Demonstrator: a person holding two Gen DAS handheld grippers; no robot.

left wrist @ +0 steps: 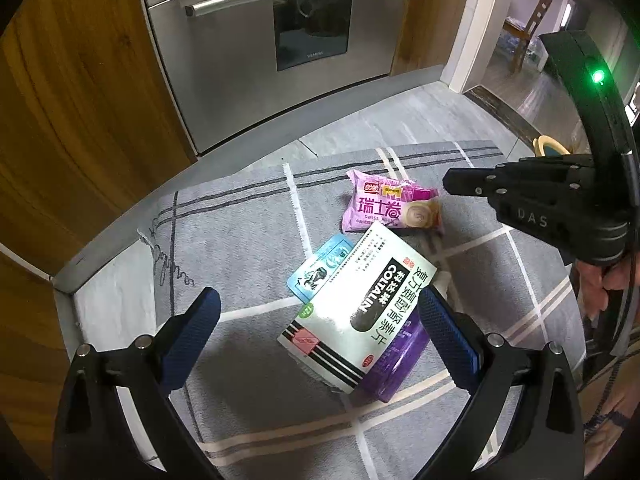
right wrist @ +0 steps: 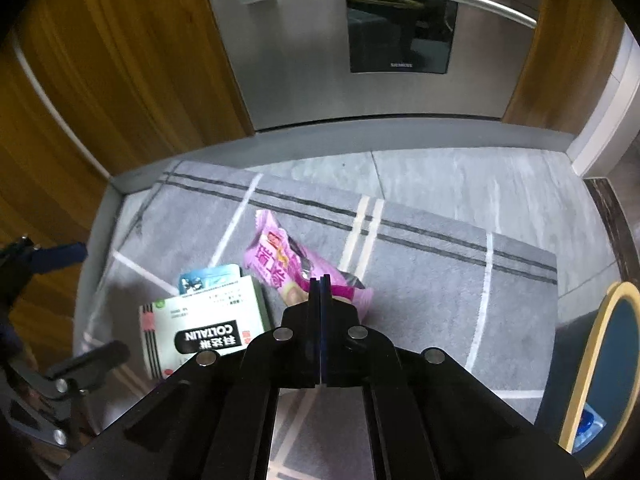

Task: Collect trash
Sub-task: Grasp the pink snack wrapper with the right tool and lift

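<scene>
A: Where is the trash you are after?

B: On the grey rug point(left wrist: 248, 216) in the middle of your left view. A pink snack packet point(left wrist: 390, 206) lies above a white box point(left wrist: 360, 308), and a small blue packet point(left wrist: 318, 270) pokes out from under the box's upper left edge. Something purple point(left wrist: 400, 356) sits under the box's lower right side.

A: And your grippers?

B: Your left gripper point(left wrist: 320, 320) has its jaws spread wide at the bottom of the frame, one blue pad on each side of the box, neither touching it. Your right gripper point(right wrist: 320, 280) has its jaws pressed together, tips over the lower end of the pink packet. Whether they pinch it, you cannot tell.

A: Anything nearby?

B: A steel oven point(right wrist: 360, 48) at the top, and a yellow-rimmed bin point(right wrist: 600, 360) at the right edge.
</scene>
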